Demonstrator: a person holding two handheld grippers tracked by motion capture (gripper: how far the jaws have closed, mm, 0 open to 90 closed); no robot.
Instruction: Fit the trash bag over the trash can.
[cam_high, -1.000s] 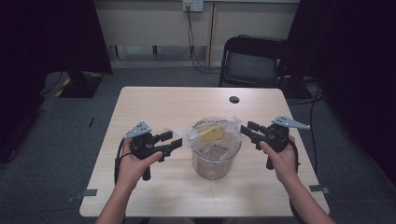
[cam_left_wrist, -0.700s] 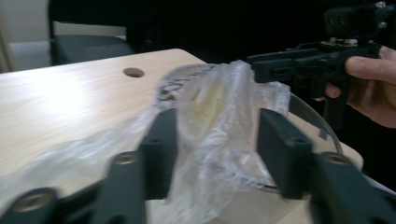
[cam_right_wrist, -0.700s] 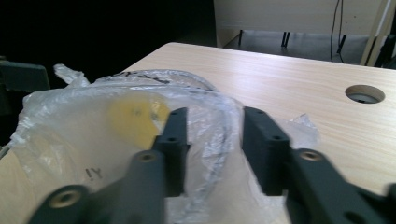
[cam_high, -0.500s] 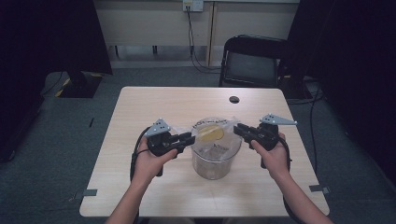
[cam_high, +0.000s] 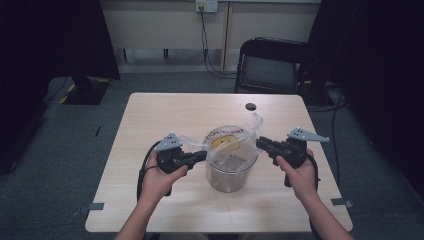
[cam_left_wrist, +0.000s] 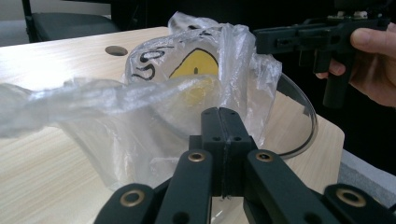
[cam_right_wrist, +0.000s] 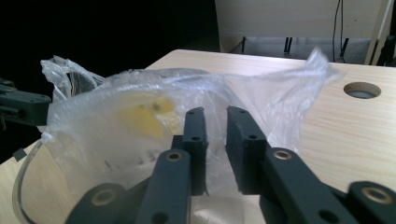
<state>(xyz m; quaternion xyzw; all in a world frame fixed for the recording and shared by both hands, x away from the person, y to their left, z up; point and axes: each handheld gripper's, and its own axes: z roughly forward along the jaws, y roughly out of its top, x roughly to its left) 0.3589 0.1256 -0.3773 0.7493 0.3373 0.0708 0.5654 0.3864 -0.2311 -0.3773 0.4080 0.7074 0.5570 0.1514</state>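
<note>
Gripping bag (cam_high: 231, 142) on bucket (cam_high: 229, 176) | left gripper (cam_high: 202, 156) jaws just closed, clamped on film | right gripper (cam_high: 260, 143) jaws narrowly apart, closing around film | spreading, removal left

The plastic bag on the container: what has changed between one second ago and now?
The left gripper moved in toward the plastic bag, and its jaws have just closed on the film. The right gripper narrowed its jaws at the bag's other side, a gap remaining. The clear container and table stayed put.
</note>
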